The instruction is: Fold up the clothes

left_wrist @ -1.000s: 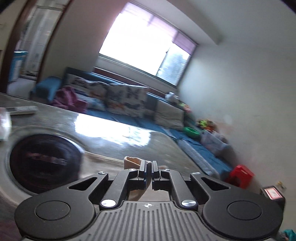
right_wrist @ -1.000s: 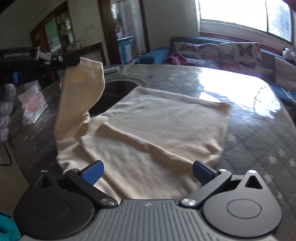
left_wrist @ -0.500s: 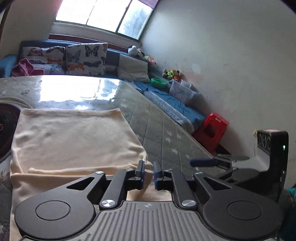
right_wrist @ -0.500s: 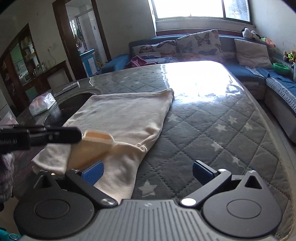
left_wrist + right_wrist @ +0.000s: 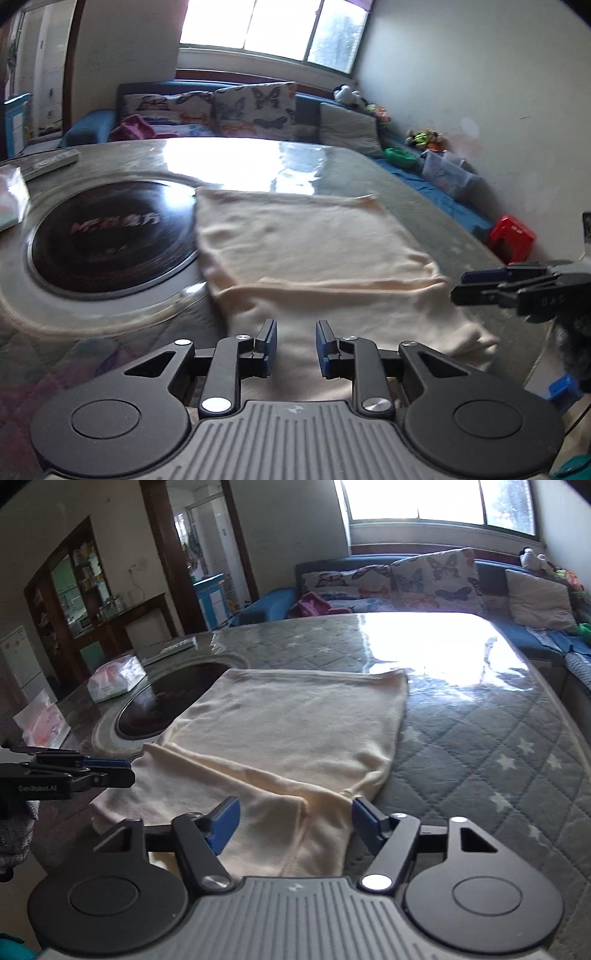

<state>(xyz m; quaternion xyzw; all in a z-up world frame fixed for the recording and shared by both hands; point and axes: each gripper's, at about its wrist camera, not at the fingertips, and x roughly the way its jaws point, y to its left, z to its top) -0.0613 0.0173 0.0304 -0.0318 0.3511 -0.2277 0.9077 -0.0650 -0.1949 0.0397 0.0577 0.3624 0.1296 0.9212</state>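
A cream garment (image 5: 310, 251) lies folded flat on the grey quilted table (image 5: 480, 746), with a folded flap along its near edge. My left gripper (image 5: 295, 345) hovers low over that near edge. Its jaws are opening, and the cloth lies under the gap without being pinched. My right gripper (image 5: 293, 819) sits over the garment's near right corner. Its jaws are closing with cloth (image 5: 295, 738) between them, and the pads stand clear of it. Each gripper shows in the other's view: the right gripper (image 5: 480, 284) at the right edge, the left gripper (image 5: 110, 771) at the left edge.
A round dark hob (image 5: 110, 236) is set into the table left of the garment. A tissue pack (image 5: 114, 677) and a remote (image 5: 51, 164) lie beyond it. A sofa with butterfly cushions (image 5: 432, 576) runs behind the table, and a red stool (image 5: 513, 236) stands on the floor at the right.
My left gripper came down with the lifted cream flap, laid it over the garment and parted its jaws, letting go. My right gripper's jaws have narrowed around the near edge.
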